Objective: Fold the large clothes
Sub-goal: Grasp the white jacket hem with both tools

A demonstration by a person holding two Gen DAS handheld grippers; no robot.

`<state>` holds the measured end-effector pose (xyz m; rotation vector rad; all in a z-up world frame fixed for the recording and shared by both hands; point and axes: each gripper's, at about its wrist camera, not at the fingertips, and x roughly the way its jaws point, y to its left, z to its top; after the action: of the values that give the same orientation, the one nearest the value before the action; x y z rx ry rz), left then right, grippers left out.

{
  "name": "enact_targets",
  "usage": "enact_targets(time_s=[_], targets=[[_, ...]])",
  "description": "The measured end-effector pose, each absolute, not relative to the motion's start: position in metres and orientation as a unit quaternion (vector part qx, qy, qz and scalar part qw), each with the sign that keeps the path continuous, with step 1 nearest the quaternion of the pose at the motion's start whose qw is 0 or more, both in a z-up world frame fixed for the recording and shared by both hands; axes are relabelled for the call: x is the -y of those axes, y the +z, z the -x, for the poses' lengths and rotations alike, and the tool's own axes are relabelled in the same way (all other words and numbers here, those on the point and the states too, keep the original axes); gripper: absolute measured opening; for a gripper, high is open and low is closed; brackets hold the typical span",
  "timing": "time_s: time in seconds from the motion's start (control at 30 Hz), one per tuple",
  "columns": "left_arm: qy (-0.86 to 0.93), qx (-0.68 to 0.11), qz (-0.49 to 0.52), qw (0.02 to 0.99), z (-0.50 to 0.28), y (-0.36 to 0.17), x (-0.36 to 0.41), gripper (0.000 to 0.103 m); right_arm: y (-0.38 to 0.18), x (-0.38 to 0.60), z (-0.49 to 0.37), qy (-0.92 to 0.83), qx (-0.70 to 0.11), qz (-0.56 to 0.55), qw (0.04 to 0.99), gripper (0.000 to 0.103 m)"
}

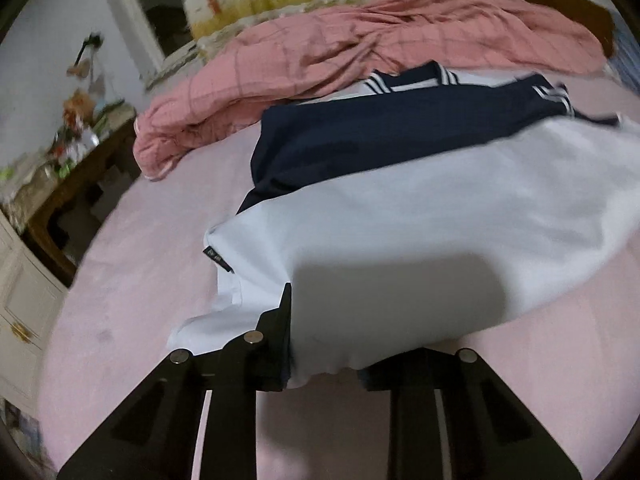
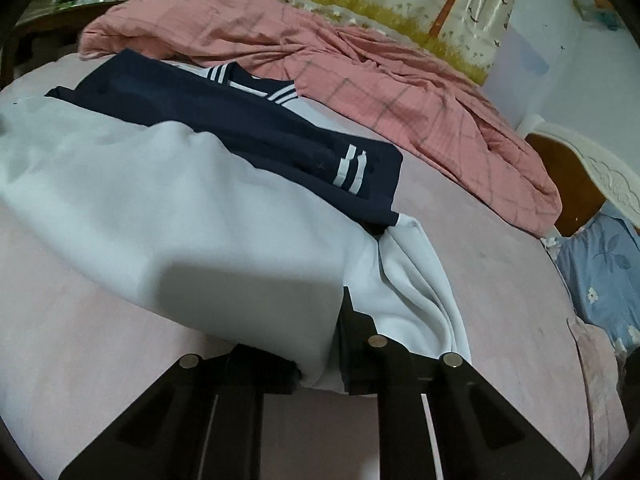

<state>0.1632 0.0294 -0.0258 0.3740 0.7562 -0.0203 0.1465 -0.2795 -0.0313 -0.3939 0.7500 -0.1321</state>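
A large white garment [image 1: 400, 208] with a navy upper part [image 1: 380, 132] and white-striped trim lies spread on the pink bedsheet [image 1: 140, 280]. My left gripper [image 1: 328, 364] is shut on the near hem of the white cloth, which bunches between the black fingers and hangs slightly lifted. In the right wrist view the same garment [image 2: 160, 200] shows its navy sleeve with white stripes [image 2: 352, 168]. My right gripper [image 2: 316, 372] is shut on the hem at the other near corner, where folds of white cloth fall to the right of it.
A crumpled pink checked quilt [image 1: 360, 48] [image 2: 360, 80] lies right behind the garment. A cluttered wooden table [image 1: 60, 168] and a white cabinet [image 1: 20, 300] stand off the bed's left side. A blue floral pillow [image 2: 600, 268] and the headboard [image 2: 568, 168] are at the right.
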Motion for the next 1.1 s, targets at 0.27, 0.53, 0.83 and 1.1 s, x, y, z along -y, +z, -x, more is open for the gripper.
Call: enact_targets(time_s=[0.27,0.53,0.83,1.1], targets=[[-0.049,-0.358,-0.167,0.917,-0.054,-0.028,-0.049,0.025,-0.04,0.263,-0.024,-0.037,-0.35,0.237,0.906,0.017],[-0.046,-0.335,-0.125,0.933,-0.037,-0.005,-0.055,0.025,-0.016,0.268,0.01,-0.029,-0.335,0.165,0.927,0.017],[-0.049,-0.326,-0.128,0.935,-0.032,0.015,-0.06,0.025,0.008,0.273,0.026,0.018,-0.329,0.146,0.933,0.017],[-0.023,-0.304,-0.089,0.948,-0.105,0.056,-0.056,0.027,0.052,0.282,-0.032,0.023,-0.306,0.112,0.945,0.017]])
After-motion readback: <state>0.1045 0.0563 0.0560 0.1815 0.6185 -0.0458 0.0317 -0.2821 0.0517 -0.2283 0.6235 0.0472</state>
